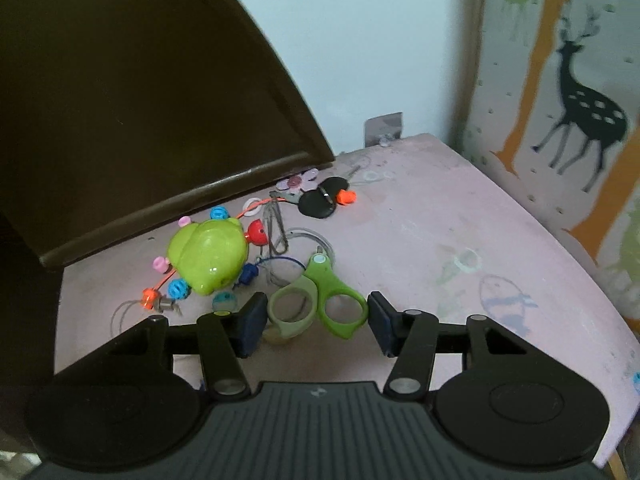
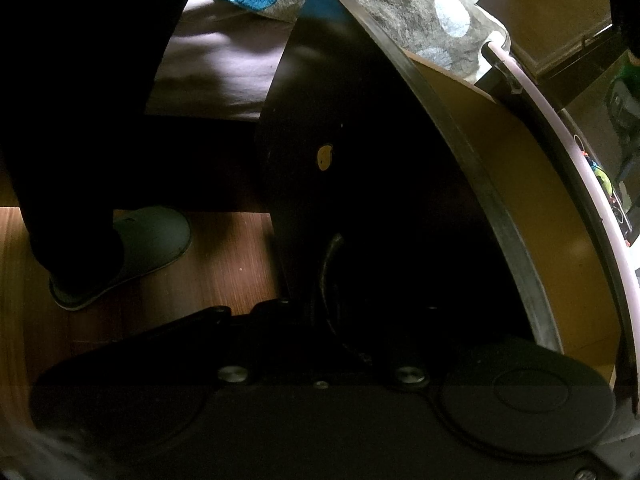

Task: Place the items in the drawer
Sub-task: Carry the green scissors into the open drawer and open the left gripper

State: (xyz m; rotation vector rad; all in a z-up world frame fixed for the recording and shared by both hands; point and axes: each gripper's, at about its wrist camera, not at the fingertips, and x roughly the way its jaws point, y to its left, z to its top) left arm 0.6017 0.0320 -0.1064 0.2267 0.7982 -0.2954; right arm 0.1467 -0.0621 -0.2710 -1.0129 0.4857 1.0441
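soft even light left, murky right

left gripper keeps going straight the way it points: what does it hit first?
Most likely the green scissors: their handle loops sit between the left gripper pads, seemingly pinched. Past them lie the blue cord and the pink tabletop. Depth is hard to judge.

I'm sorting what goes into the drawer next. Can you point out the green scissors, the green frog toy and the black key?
green scissors [image 1: 320, 276]: left wrist view, on the handle.
green frog toy [image 1: 208, 256]: left wrist view, middle of its body.
black key [image 1: 316, 205]: left wrist view, on its round head.
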